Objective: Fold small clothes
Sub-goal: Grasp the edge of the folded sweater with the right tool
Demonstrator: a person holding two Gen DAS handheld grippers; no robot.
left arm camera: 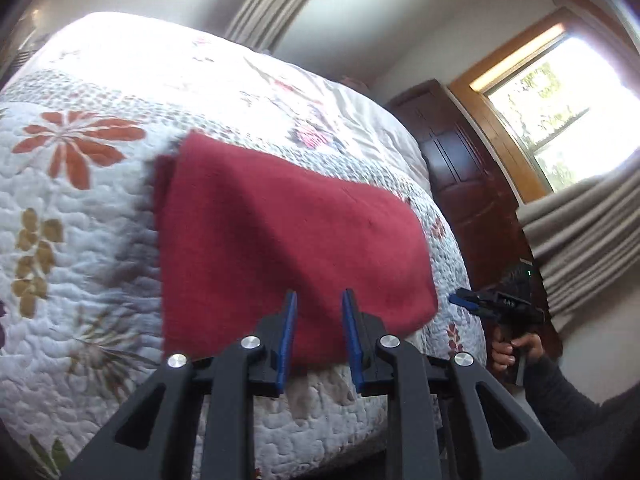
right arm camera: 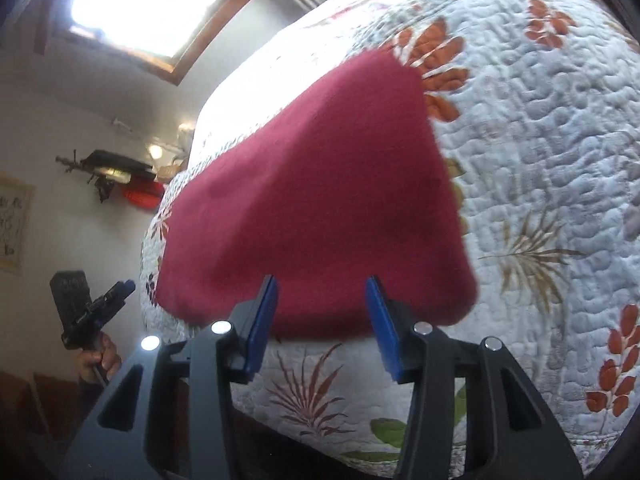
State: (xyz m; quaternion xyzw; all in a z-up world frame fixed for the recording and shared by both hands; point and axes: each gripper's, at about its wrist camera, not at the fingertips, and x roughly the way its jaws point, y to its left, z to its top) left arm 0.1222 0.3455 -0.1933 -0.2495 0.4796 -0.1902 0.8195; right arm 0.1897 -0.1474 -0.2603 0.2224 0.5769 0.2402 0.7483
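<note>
A folded dark red cloth lies flat on the floral quilt near the bed's front edge, also seen in the right wrist view as the red cloth. My left gripper hovers open just above the cloth's near edge, with nothing between its blue pads. My right gripper is open too, over the near edge of the cloth from the other side, and holds nothing. Each gripper shows small in the other's view, held in a hand: the right gripper and the left gripper.
The quilted bedspread covers the bed; its front edge drops off just below the cloth. A dark wooden cabinet and curtains stand right of the bed, under a window. A wall shelf hangs at the left.
</note>
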